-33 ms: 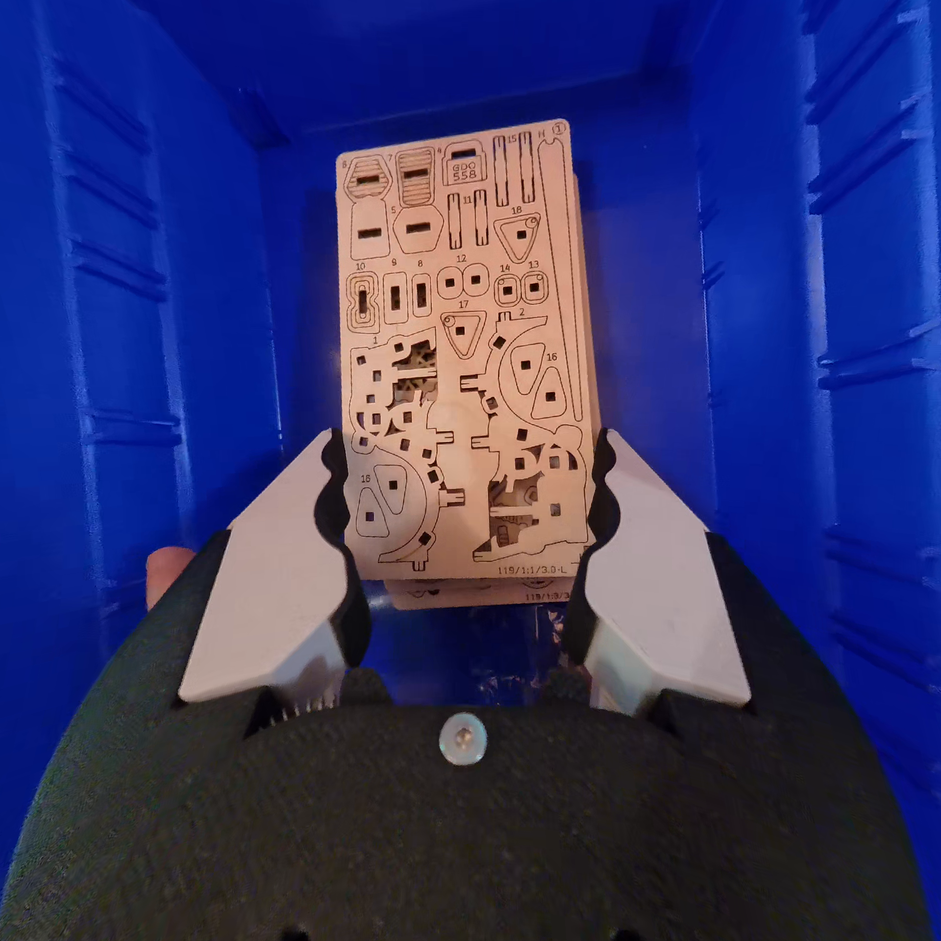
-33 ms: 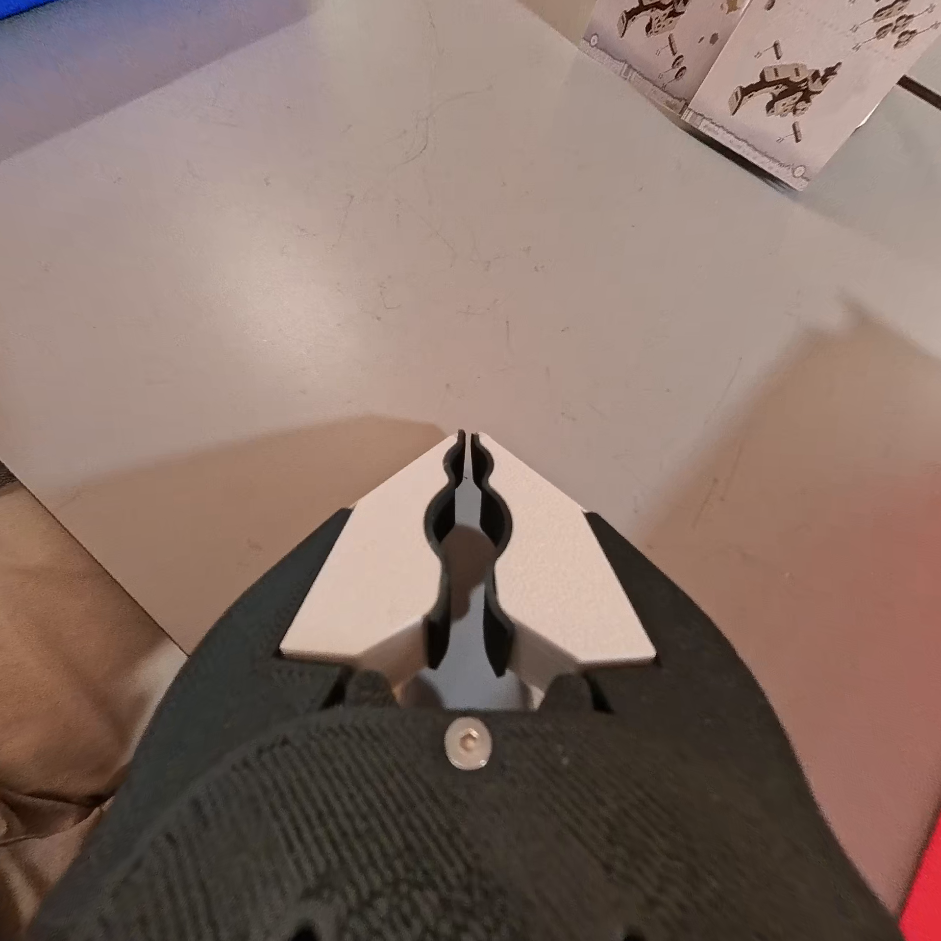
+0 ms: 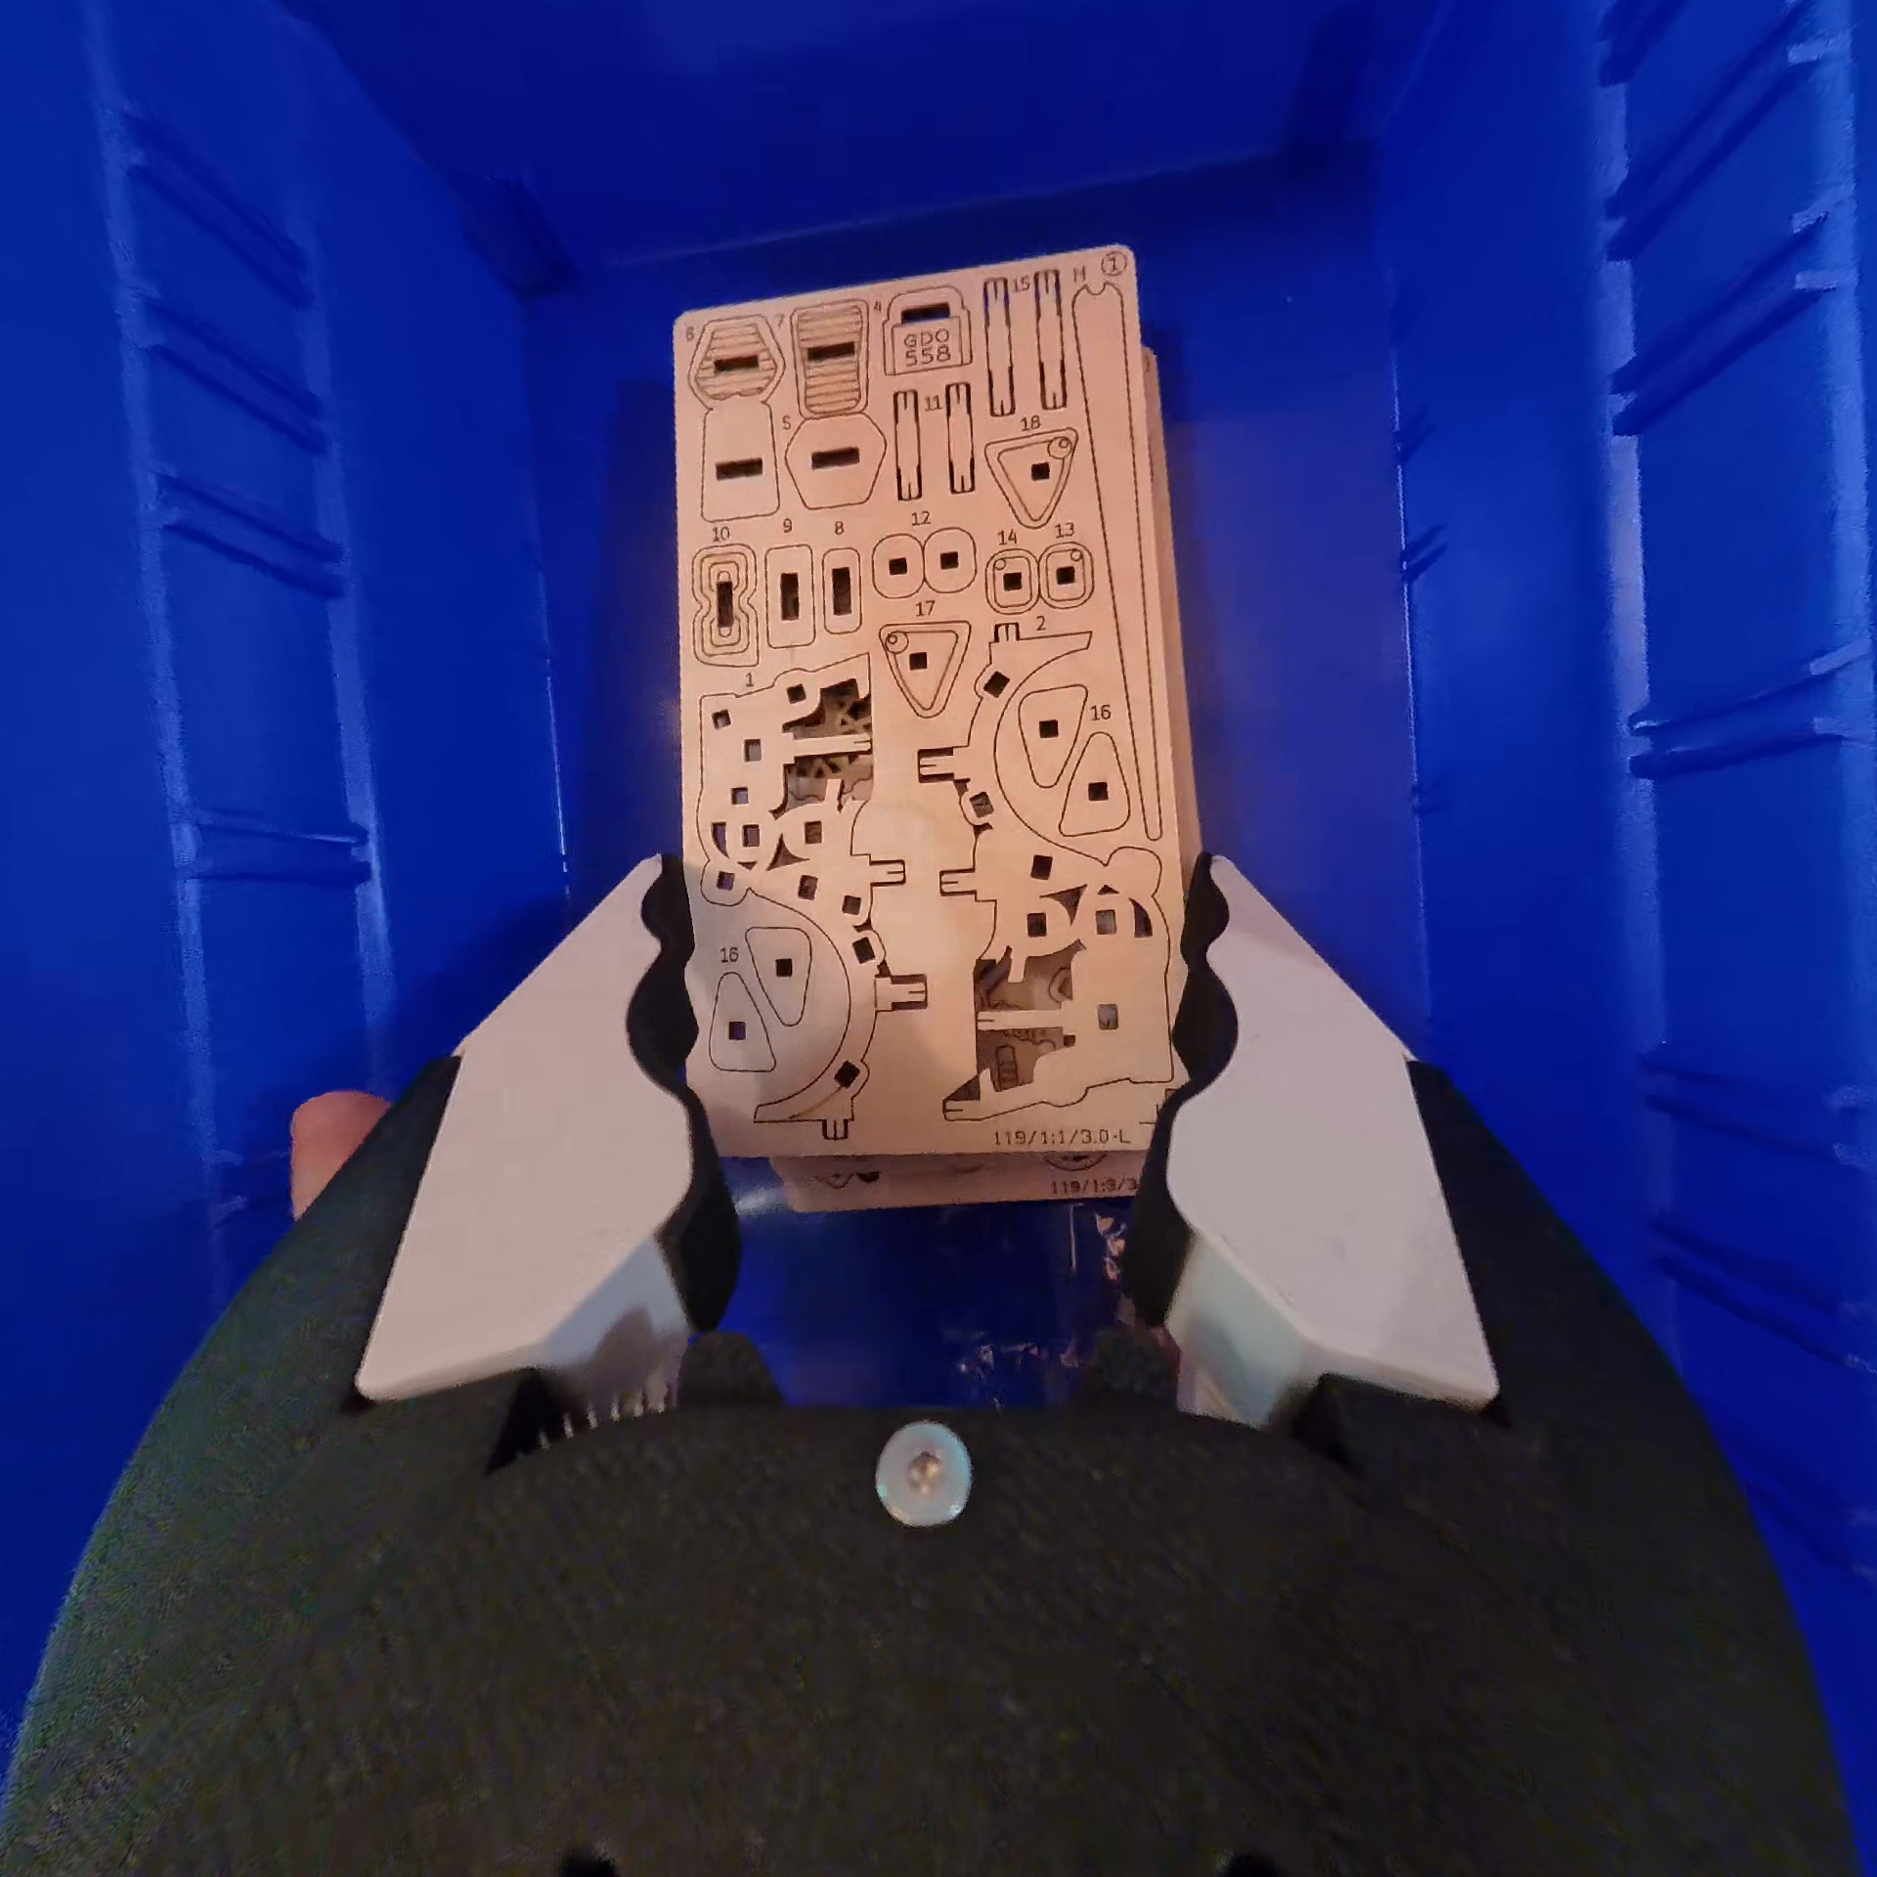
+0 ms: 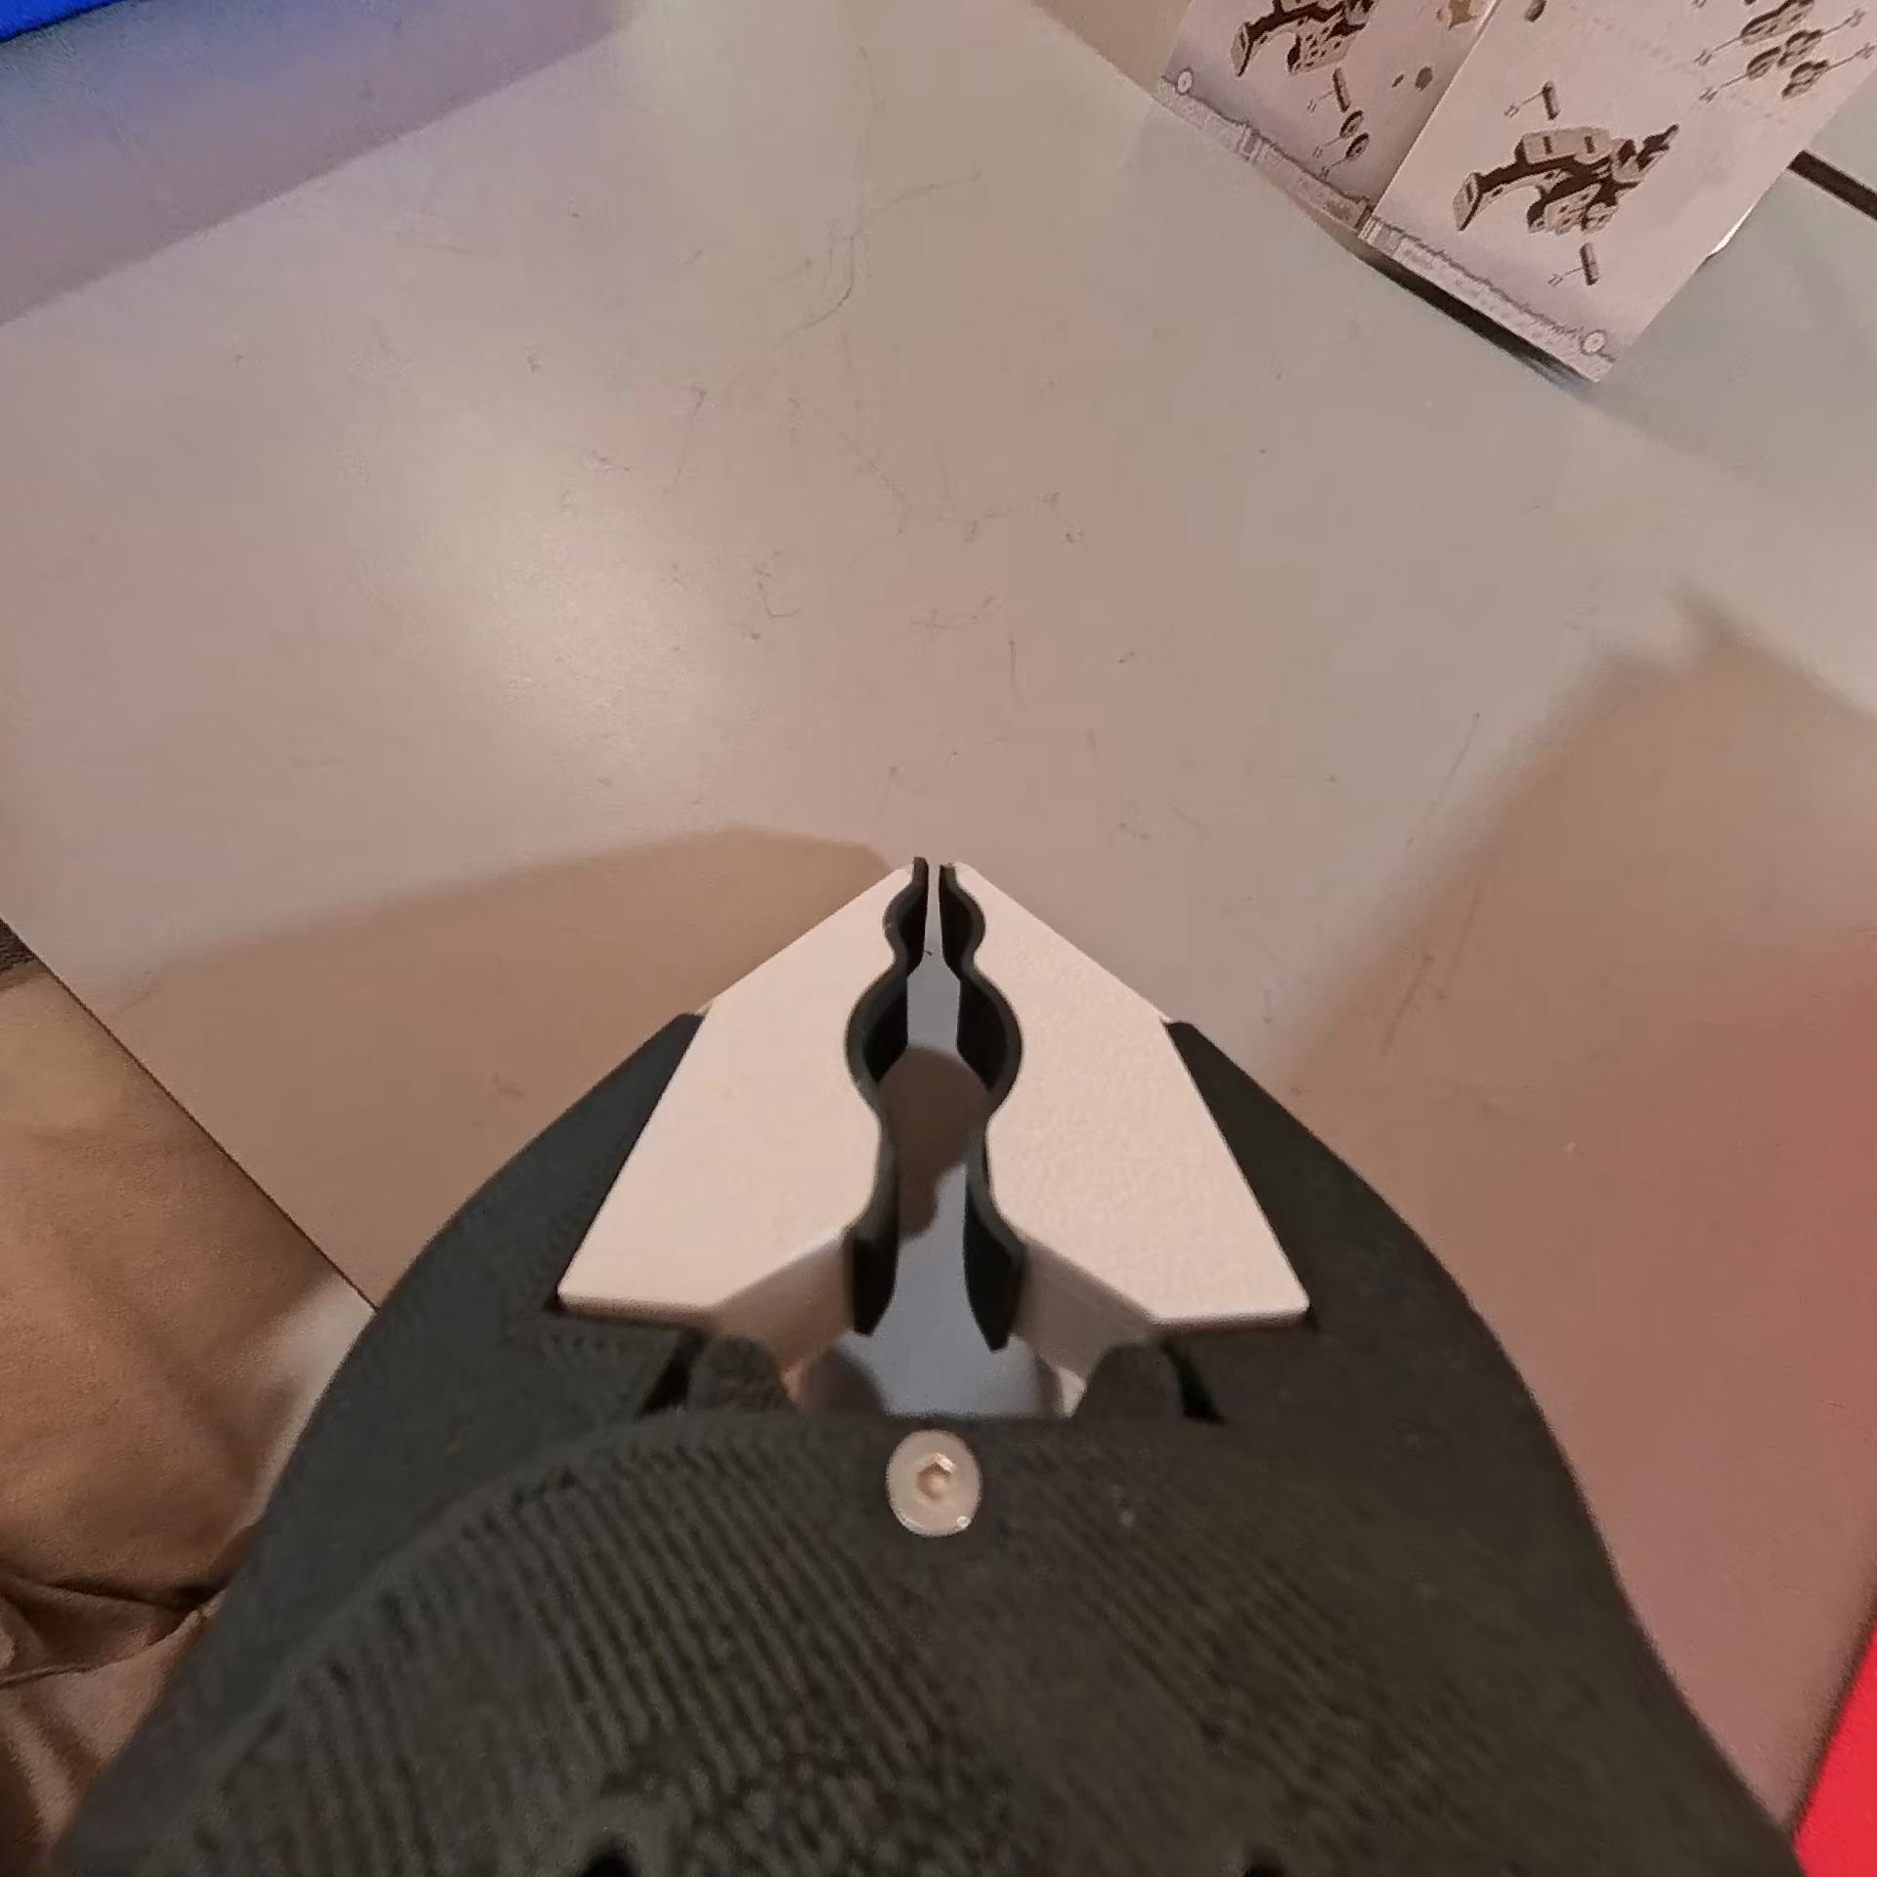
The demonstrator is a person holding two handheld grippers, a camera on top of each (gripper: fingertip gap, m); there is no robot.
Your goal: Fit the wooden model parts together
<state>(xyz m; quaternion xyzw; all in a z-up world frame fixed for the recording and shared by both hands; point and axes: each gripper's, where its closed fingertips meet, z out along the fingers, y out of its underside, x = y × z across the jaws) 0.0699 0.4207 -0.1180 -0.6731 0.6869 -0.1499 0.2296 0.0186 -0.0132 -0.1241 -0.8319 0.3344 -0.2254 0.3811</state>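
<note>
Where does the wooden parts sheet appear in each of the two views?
Left wrist view: wooden parts sheet at centre, inside the blue bin, between the open left gripper fingers.
Right wrist view: not in it; only pale table.
Shared landmark: none certain; a blue patch top left may be the bin.

Your left wrist view is dim, saturated by the blue bin (image 3: pixel 254 711); the wooden parts sheet (image 3: pixel 914 660) stays sharp; your right view is brighter; soft shadows cross the table (image 4: pixel 711 457); edges bend and blur.
</note>
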